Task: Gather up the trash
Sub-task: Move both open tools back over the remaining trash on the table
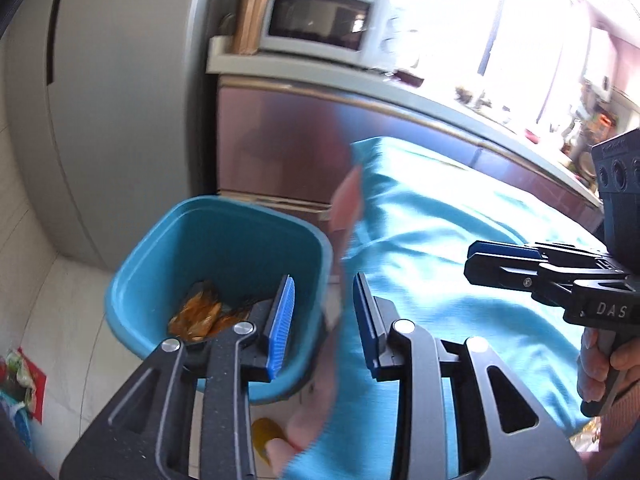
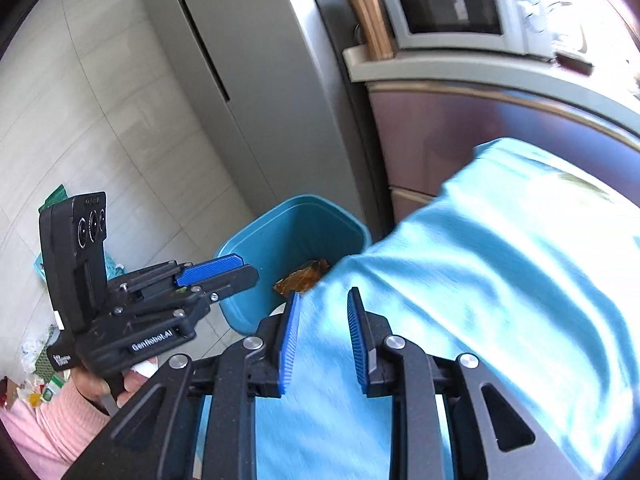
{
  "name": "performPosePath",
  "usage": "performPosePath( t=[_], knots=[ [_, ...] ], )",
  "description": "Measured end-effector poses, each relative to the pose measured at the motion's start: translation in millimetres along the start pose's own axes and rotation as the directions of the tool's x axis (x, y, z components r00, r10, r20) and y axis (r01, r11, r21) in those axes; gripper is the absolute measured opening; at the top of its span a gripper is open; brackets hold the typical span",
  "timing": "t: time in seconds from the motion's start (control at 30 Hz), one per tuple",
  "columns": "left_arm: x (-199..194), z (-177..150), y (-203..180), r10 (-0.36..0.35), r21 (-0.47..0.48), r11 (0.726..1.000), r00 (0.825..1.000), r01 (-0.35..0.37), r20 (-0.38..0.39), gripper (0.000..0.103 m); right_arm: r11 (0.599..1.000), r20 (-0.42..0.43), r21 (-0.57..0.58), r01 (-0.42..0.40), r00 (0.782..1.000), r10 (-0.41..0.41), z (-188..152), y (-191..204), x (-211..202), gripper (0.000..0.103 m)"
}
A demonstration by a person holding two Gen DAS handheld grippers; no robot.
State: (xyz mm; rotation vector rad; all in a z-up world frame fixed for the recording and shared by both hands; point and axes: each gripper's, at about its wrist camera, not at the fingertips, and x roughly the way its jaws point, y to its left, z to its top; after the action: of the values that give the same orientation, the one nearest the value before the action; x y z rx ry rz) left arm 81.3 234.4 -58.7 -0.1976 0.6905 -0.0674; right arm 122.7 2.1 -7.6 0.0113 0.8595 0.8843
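A blue trash bin (image 1: pixel 224 240) stands on the floor beside a table draped in light blue cloth (image 1: pixel 460 240); it also shows in the right wrist view (image 2: pixel 304 224). Orange-brown wrappers (image 1: pixel 198 312) lie in its bottom, seen too in the right wrist view (image 2: pixel 304 276). My left gripper (image 1: pixel 324 312) is open above the bin's right rim; a blurred pink strip (image 1: pixel 346 204) hangs between the jaws, and whether it touches them I cannot tell. My right gripper (image 2: pixel 323 328) is open and empty over the cloth edge; it shows side-on in the left wrist view (image 1: pixel 480 260).
A grey fridge (image 1: pixel 120 100) stands behind the bin. A microwave (image 1: pixel 320 20) sits on the counter above a pinkish cabinet (image 1: pixel 280 140). Litter lies on the tiled floor at the left (image 2: pixel 36 368). A yellow item (image 1: pixel 268 432) lies on the floor under my left gripper.
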Motion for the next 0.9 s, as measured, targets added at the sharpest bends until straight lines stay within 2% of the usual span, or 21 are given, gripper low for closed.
performPosePath(
  t=[0.23, 0.47, 0.6, 0.77, 0.9],
  knots=[
    [-15, -3, -60, -0.111, 0.095, 0.989, 0.994, 0.109, 0.011, 0.032, 0.996, 0.093, 0.074, 0.059, 0.994, -0.065, -30, -30, -68, 0.025],
    [-12, -12, -130, -0.24, 0.185, 0.952, 0.97, 0.243, -0.039, 0.032, 0.971, 0.143, 0.17, 0.17, 0.97, -0.195, -68, -64, -129, 0.025],
    [-5, -23, -171, -0.297, 0.24, 0.921, 0.951, 0.308, -0.083, 0.032, 0.931, 0.153, 0.247, 0.268, 0.938, -0.31, -96, -92, -167, 0.026],
    [-1, -34, -218, -0.362, 0.291, 0.876, 0.923, 0.384, -0.128, 0.033, 0.853, 0.132, 0.351, 0.386, 0.882, -0.453, -124, -132, -197, 0.032],
    [4, -42, -249, -0.405, 0.316, 0.841, 0.898, 0.439, -0.171, 0.034, 0.827, 0.096, 0.396, 0.4, 0.877, -0.47, -137, -161, -201, 0.037]
  ],
)
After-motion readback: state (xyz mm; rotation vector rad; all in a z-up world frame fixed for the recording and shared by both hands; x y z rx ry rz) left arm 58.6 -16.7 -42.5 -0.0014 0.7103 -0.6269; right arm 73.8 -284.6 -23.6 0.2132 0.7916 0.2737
